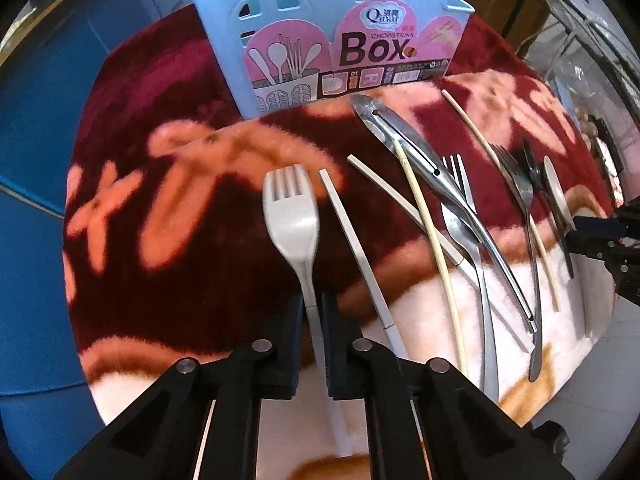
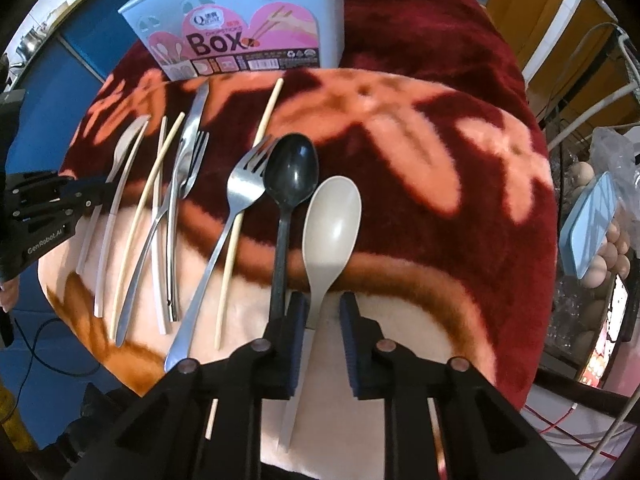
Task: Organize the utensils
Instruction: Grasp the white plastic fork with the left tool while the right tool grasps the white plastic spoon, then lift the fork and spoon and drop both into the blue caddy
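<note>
My left gripper [image 1: 313, 314] is shut on the thin handle of a beige plastic fork [image 1: 292, 216], which lies tines-forward on the flowered blanket [image 1: 180, 208]. My right gripper [image 2: 324, 320] straddles the handle of a beige spoon [image 2: 332, 216]; a gap shows beside the right pad, so its jaws stand open. A black spoon [image 2: 291, 168] lies just left of it, touching the left finger. A light blue chopsticks box [image 1: 320, 20] stands upright at the blanket's far side. In the right wrist view the left gripper [image 2: 106, 192] shows at the left edge.
Between the grippers lie white chopsticks [image 1: 360, 252], bamboo chopsticks [image 1: 436, 248], a metal knife [image 1: 420, 152] and metal forks [image 2: 244, 188]. Eggs [image 2: 600, 260] and a blue lid [image 2: 588, 224] sit off the blanket's right side. A blue cabinet [image 1: 32, 140] stands left.
</note>
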`<state>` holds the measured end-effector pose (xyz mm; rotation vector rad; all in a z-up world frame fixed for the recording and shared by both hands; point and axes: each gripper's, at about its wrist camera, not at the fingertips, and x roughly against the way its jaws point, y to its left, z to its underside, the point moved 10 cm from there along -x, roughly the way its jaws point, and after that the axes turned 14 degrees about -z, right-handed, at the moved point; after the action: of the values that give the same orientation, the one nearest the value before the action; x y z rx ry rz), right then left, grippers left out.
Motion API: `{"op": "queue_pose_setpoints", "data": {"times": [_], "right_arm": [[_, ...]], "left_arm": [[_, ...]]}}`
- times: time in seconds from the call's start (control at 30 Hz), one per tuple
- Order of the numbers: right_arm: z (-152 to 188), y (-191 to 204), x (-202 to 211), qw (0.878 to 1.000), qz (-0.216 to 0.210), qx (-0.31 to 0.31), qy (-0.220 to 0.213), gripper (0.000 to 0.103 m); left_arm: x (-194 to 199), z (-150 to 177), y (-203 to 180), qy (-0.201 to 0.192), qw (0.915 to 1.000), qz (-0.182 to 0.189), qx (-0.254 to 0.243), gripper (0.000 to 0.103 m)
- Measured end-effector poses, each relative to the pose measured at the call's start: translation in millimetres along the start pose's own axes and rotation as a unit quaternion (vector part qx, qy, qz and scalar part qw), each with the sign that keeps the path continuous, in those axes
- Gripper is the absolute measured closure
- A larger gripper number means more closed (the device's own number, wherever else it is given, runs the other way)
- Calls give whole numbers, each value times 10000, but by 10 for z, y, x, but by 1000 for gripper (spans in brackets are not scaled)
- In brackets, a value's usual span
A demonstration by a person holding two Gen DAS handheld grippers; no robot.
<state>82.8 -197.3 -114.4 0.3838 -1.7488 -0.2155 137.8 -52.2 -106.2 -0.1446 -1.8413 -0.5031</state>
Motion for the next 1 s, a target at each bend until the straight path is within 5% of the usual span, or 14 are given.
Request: {"op": "queue_pose_setpoints", "data": {"times": [0.07, 0.23, 0.37, 0.67, 1.0], "right_arm": [[1, -12, 57, 9998, -33, 32, -201, 96], [-20, 73, 212, 9970, -201, 94, -737, 96], [-50, 135, 433, 9910, -323, 205, -1285, 96], [-394, 600, 969, 9525, -731, 589, -2896, 96], [-1050, 645, 1310, 9142, -689, 772, -3919, 96]], "left_arm": [[26, -7, 19, -124, 9997, 202, 105, 98], [248, 68, 28, -651, 9941, 748, 437, 98], [508, 110, 125, -1243, 9879, 738, 553, 98], [1195, -351, 437, -2695, 9525, 792, 1178, 98], [1549, -1170, 732, -3628, 9111, 599, 1864, 98]]}}
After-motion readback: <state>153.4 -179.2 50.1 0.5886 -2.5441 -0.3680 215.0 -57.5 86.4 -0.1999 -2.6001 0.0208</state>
